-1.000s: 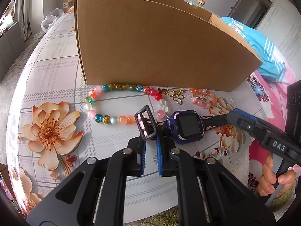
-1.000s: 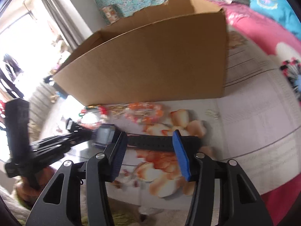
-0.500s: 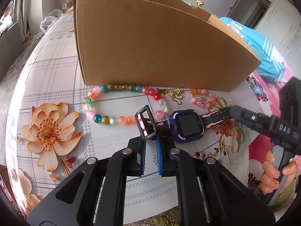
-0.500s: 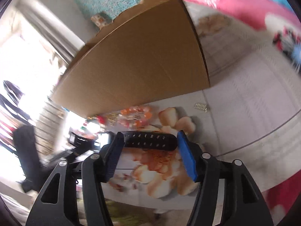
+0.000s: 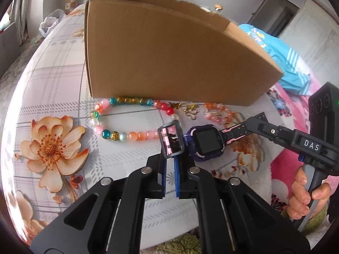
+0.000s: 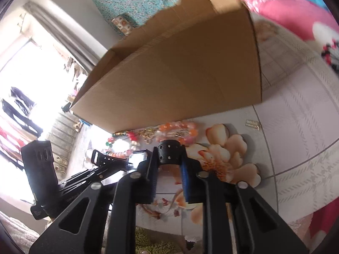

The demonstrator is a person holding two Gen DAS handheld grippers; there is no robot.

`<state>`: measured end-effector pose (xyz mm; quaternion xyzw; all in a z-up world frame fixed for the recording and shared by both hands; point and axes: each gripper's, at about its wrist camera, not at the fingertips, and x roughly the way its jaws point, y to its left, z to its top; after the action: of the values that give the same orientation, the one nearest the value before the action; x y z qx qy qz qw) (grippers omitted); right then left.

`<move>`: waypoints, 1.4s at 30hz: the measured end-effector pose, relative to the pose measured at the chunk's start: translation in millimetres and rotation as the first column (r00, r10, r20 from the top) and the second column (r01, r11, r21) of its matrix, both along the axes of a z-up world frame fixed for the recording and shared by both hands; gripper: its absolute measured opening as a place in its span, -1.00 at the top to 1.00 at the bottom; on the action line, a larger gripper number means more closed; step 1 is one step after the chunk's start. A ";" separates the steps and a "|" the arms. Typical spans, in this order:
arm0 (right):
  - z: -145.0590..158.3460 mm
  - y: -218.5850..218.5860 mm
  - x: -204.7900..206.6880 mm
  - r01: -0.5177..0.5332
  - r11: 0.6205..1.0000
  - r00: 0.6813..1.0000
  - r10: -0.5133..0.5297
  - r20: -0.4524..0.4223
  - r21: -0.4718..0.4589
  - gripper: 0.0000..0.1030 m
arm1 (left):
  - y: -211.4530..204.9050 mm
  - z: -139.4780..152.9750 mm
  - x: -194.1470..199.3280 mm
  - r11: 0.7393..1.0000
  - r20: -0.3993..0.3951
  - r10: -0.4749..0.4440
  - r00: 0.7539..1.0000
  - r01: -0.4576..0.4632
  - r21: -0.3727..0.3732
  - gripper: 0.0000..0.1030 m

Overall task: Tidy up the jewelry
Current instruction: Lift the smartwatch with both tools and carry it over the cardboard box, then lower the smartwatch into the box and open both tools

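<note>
A purple smartwatch (image 5: 206, 142) with a black-and-pink strap is held above the table between both grippers. My left gripper (image 5: 170, 158) is shut on its buckle end (image 5: 171, 138). My right gripper (image 6: 168, 168) is shut on the black perforated strap end (image 6: 169, 153); it also shows at the right of the left wrist view (image 5: 257, 119). A multicoloured bead necklace (image 5: 118, 118) and an orange bead bracelet (image 5: 217, 113) lie on the table before a brown cardboard box (image 5: 169, 57), with a gold charm (image 5: 188, 109) between them.
The round table (image 5: 53, 89) has a floral grey-check cloth. A small spring-like metal piece (image 6: 252, 124) lies to the right. A bed with a pink cover (image 6: 292, 10) and blue clothing (image 5: 284, 57) lies behind. The box stands close behind the jewelry.
My right gripper has closed from wide open onto the black strap end and turned. The watch has lifted and shifted slightly right; my left gripper keeps its grip on the buckle end.
</note>
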<state>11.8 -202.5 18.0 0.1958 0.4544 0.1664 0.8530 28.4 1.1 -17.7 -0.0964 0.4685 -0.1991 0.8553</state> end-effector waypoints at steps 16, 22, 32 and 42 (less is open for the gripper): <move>148.3 34.5 107.7 -0.152 0.973 0.954 0.190 0.232 -0.171 0.68 | 7.5 152.3 98.8 0.995 0.259 -0.071 0.963 0.049 0.092 0.91; 94.7 31.5 221.9 -0.189 0.971 0.980 0.177 -0.094 -0.148 0.68 | -20.0 122.3 206.3 0.958 0.052 -0.085 0.995 0.067 0.280 0.91; 46.7 19.9 261.2 -0.148 0.944 0.973 0.086 -0.213 -0.295 0.19 | -29.6 79.9 232.6 0.958 -0.092 -0.080 0.993 0.102 0.267 0.06; 98.6 3.4 228.5 -0.077 0.946 0.997 0.081 0.002 -0.314 0.16 | -20.5 125.1 200.8 0.969 0.099 -0.096 0.990 0.070 0.235 -0.42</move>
<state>240.3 -199.1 116.6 0.0384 0.4760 0.1276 0.8693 229.2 -19.4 107.4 0.0345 0.4442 -0.1839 0.8762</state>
